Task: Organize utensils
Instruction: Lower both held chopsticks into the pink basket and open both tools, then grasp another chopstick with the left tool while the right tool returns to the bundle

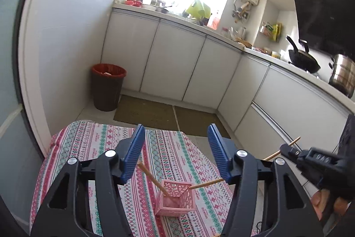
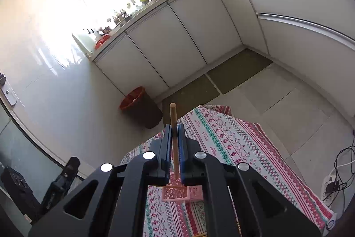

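Observation:
A pink lattice holder [image 1: 175,199] stands on the patterned tablecloth [image 1: 93,148]. One wooden chopstick [image 1: 150,178] leans in it toward the left. My left gripper [image 1: 176,146] is open and empty above the holder. My right gripper [image 1: 286,151] comes in from the right, shut on a second chopstick [image 1: 207,183] whose lower end reaches the holder's rim. In the right wrist view my right gripper [image 2: 176,132] is shut on that chopstick [image 2: 174,126], which stands upright over the holder [image 2: 177,193].
White kitchen cabinets [image 1: 177,59] run along the back and right. A brown bin with a red liner [image 1: 108,86] stands on the floor at the left. A wok [image 1: 304,59] and a steel pot [image 1: 342,74] sit on the counter. Cables [image 2: 341,170] lie on the floor.

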Available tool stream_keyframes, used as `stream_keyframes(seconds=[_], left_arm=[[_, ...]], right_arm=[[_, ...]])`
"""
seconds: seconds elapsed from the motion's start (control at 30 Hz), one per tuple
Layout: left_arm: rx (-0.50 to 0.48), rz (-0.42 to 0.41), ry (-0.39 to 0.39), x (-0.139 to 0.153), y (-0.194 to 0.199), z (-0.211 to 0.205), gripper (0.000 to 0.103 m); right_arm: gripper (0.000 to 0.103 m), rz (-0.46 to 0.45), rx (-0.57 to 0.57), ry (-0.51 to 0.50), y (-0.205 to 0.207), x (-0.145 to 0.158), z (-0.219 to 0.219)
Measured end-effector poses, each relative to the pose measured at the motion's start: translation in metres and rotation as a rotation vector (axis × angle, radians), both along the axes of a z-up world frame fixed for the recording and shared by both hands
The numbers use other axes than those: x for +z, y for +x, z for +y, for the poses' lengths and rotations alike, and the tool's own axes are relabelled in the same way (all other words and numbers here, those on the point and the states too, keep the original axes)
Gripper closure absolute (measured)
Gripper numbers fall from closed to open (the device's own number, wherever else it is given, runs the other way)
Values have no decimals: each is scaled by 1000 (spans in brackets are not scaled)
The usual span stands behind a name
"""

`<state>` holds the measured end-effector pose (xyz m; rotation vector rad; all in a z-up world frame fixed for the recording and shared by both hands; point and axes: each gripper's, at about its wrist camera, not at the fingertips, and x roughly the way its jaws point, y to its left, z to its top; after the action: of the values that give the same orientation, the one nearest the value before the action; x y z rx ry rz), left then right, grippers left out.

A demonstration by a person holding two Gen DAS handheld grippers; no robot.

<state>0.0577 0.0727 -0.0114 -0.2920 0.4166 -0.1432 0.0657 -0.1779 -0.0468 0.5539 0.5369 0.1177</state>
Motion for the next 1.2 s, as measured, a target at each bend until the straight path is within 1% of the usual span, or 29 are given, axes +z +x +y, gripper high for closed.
stream_keyframes(seconds=[0.07, 0.17, 0.23, 0.27, 0.33, 0.37, 0.4, 0.43, 0.47, 0.5, 0.53, 0.57, 0.6, 0.7, 0.77, 0.9, 1.0, 1.1, 1.17, 1.2], left_arm=[[13, -4, -7, 2, -4, 6, 43], [31, 7, 8, 0, -5, 9, 40], [26, 29, 6, -4, -3, 8, 39], [21, 38, 11, -5, -2, 7, 38], [16, 43, 37, -6, -2, 0, 37], [15, 43, 52, -6, -2, -2, 36], [11, 42, 67, -6, -2, -6, 36], [4, 42, 82, -5, -4, -9, 35], [-3, 44, 91, -5, -3, -12, 34], [-10, 48, 98, -5, -4, -14, 33], [-18, 53, 105, -5, -4, -17, 31], [-23, 58, 111, -6, -4, -19, 27], [-30, 63, 120, -7, -5, -20, 25], [-50, 77, 149, -14, -7, -26, 22], [-59, 88, 157, -18, -8, -30, 18], [-102, 107, 155, -21, -11, -36, 16], [-174, 126, 170, -24, -17, -46, 15], [-298, 142, 219, -32, -27, -64, 15], [-384, 130, 258, -35, -37, -79, 15], [-435, 116, 280, -36, -43, -89, 15]], right_arm=[[97, 4, 6, -17, 3, -3, 7], [97, -2, 25, -54, 7, -9, 23], [97, -23, 71, -59, 11, -14, 32], [95, -24, 94, -62, 15, -15, 36], [93, -17, 147, -74, 20, -21, 44], [84, -9, 151, -89, 21, -22, 46], [63, -6, 142, -100, 20, -23, 47], [54, -12, 125, -107, 18, -23, 45], [41, -24, 106, -109, 14, -22, 42], [32, -36, 85, -105, 11, -22, 37], [29, -44, 65, -99, 8, -22, 31], [23, -48, 41, -92, 5, -21, 24], [19, -45, 19, -89, 1, -22, 17], [14, -15, -18, -85, -5, -27, -3], [14, 18, -30, -84, -6, -33, -17], [13, 90, -61, -59, -12, -43, -43], [13, 151, -85, -78, -19, -53, -56], [13, 239, -109, -109, -24, -67, -71], [13, 299, -125, -91, -25, -78, -84], [13, 331, -136, -60, -26, -84, -94]])
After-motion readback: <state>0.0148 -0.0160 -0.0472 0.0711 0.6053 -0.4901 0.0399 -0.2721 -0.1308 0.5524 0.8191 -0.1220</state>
